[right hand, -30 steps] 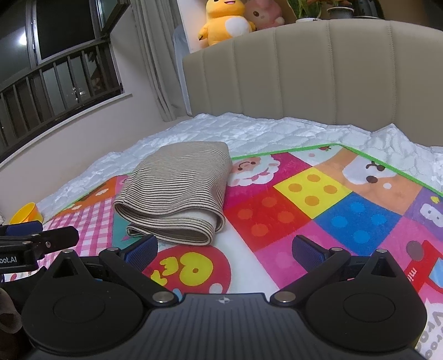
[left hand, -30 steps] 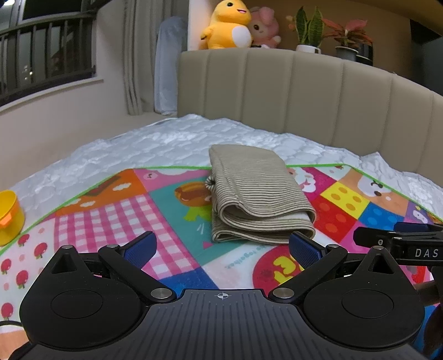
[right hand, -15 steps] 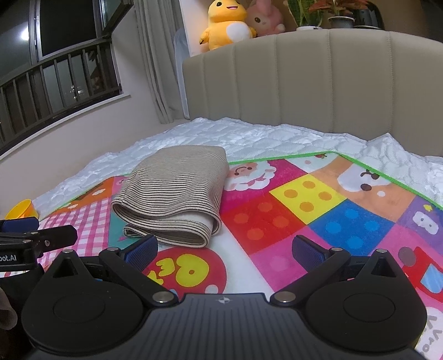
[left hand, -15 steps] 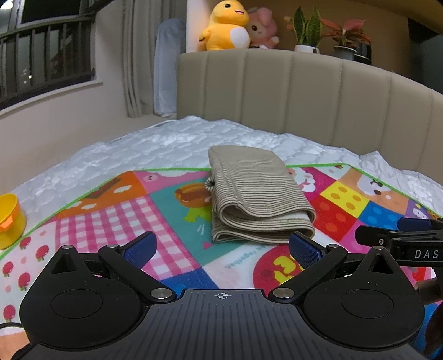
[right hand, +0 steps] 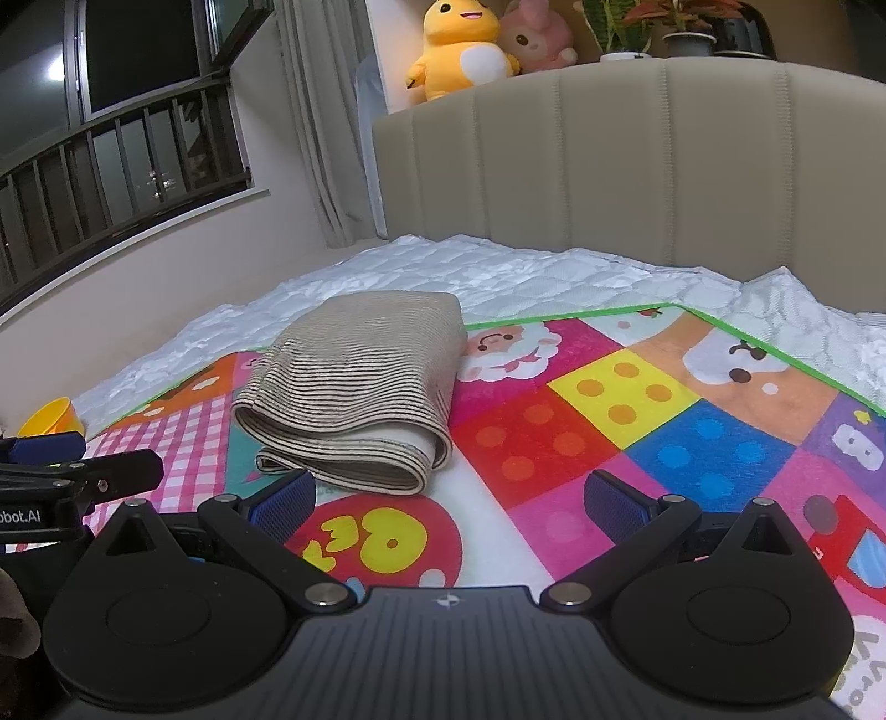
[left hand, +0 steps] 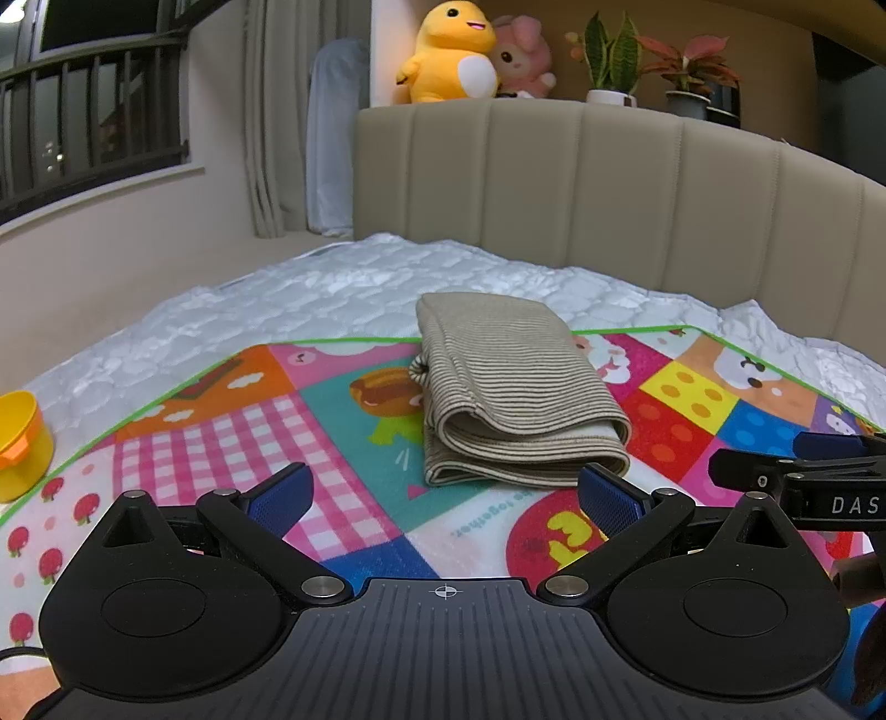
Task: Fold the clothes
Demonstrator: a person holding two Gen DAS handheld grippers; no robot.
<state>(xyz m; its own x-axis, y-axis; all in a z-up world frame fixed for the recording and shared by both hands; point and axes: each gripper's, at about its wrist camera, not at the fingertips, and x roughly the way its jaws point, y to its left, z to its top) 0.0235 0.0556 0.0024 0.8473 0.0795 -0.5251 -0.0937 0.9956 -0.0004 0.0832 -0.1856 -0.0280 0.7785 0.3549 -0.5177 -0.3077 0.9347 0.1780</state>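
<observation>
Little change from a second ago: both views have tipped up a bit, so the headboard and the shelf toys sit lower in frame. The shirt itself hasn't moved or changed shape.

The striped shirt lies folded into a thick bundle on the colourful play mat, its far end reaching over the mat's green edge onto the white quilted mattress. The layered fold edge faces the cameras.

Left gripper: fingers spread wide, nothing between them, touching nothing. It hangs just short of the shirt's near edge, blue pads apart from the fabric.

Right gripper: fingers also spread wide, empty. The shirt sits ahead and to its left, its near corner just beyond the left pad; contact can't be confirmed.

Each gripper shows at the edge of the other's view, side by side.

Yellow cup sits on the mattress at far left. Yellow duck plush and pink plush are on the shelf behind the headboard.
</observation>
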